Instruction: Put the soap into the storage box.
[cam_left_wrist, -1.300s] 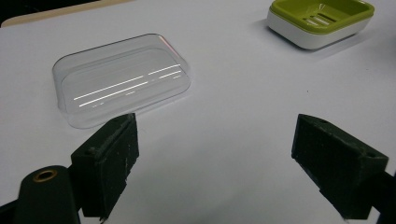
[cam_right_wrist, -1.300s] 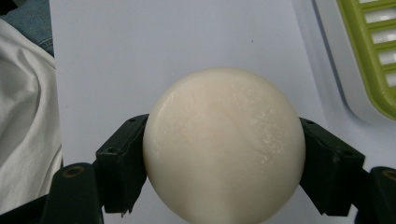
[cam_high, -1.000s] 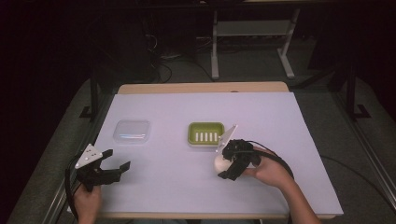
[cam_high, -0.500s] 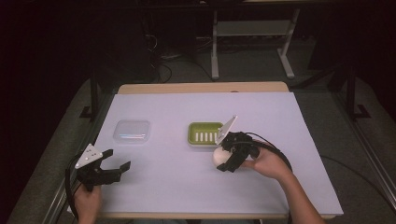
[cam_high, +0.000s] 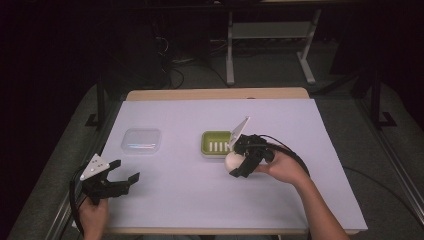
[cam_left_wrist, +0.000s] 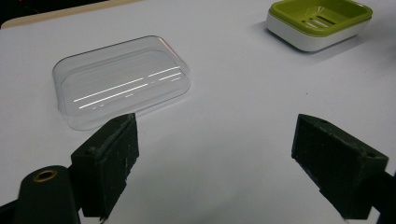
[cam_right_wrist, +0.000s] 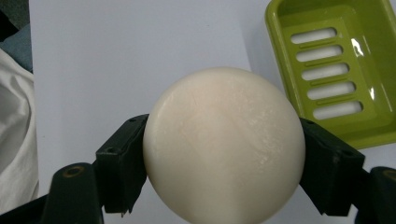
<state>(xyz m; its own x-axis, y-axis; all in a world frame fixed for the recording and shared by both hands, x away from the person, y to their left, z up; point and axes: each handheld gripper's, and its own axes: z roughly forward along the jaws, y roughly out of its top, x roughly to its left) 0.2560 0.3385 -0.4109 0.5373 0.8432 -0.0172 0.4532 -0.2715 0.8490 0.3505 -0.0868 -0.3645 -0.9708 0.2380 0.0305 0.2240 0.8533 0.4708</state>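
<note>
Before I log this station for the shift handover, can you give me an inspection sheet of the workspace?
Surface: table covered with a pale sheet, wooden edge at the far side.
Job's things: round cream soap held in the right gripper, beside the green slotted soap dish; clear lid lies flat, apart from the dish.
Clutter: nothing seen.
Grippers: right gripper shut on the soap; left gripper open, empty, near the front left edge.
Cables: black cable loops over the right hand; another trails from the left gripper.
Surroundings: dark floor, metal stand legs behind the table.
</note>
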